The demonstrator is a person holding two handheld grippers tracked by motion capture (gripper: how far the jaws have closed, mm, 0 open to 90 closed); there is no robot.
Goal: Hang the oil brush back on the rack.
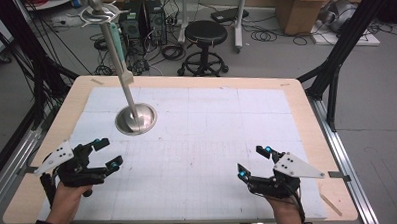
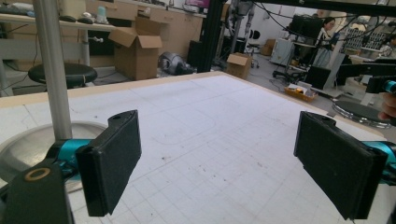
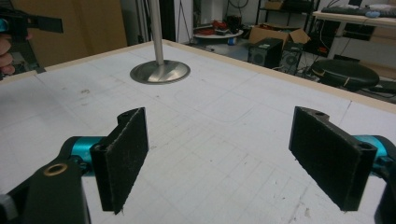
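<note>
- High view: we see the left gripper (image 1: 104, 153) at the lower left of the frame, jaws spread wide with nothing between them, held just over the gridded mat (image 1: 198, 157). The right gripper (image 1: 252, 162) sits at the lower right, equally wide open and empty. The stand (image 1: 135, 118), a round metal base with a slanting pole, rests on the mat in the upper left, nearer the left gripper and well apart from both.
- Left gripper view: the black pads (image 2: 112, 161) stand far apart over bare mat; the stand's pole and base rise at the left edge, just beyond the left pad. What looks like the other gripper shows at the far right edge.
- Right gripper view: its pads (image 3: 123, 156) gape just as widely, gripping nothing; the stand is at the upper centre-left, well away.
</note>
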